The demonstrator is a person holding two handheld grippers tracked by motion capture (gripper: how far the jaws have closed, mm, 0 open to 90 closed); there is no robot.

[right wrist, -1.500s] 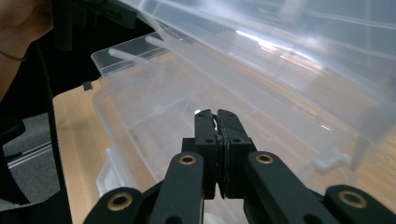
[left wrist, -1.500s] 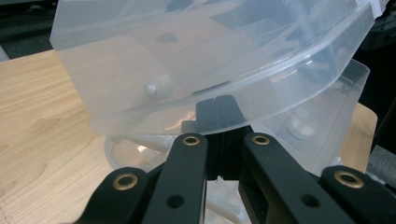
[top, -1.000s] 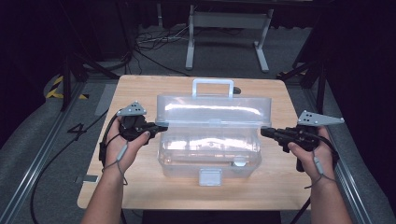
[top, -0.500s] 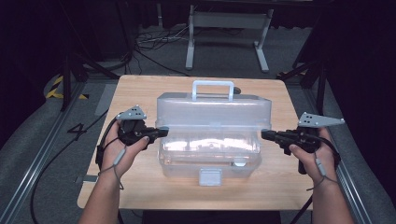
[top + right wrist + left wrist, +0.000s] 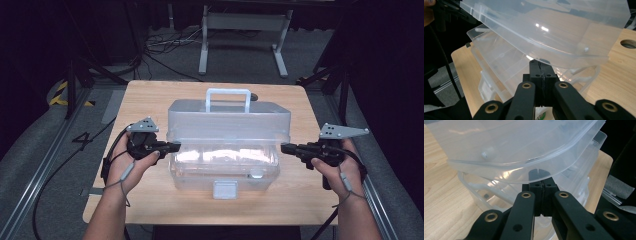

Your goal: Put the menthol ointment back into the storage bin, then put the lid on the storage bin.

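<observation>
1. High view: clear plastic box (image 5: 227, 150) sits mid-table (image 5: 150, 100), white latch (image 5: 225, 189) on its near side, white handle (image 5: 228, 98) standing at the far side.
2. Lid (image 5: 229, 122) is lifted off the box's near rim and tilted, hinged along the far edge; gap shows along the near front.
3. Left gripper (image 5: 176, 146) is at the box's left end, tips at the lid's edge. Left gripper view: jaws pressed together with nothing between them, tips (image 5: 541, 185) just under the lid's rim (image 5: 524, 173).
4. Right gripper (image 5: 285, 148) is at the box's right end, level with the left one. Right gripper view: jaws together, empty, tips (image 5: 539, 65) tucked under the lid's edge (image 5: 564, 58), open tray of the box (image 5: 499, 67) beyond.
5. Round hole (image 5: 628, 43) in the table top shows at the right of the right gripper view.
6. Both forearms enter from the near edge, cables trailing off the grippers.
</observation>
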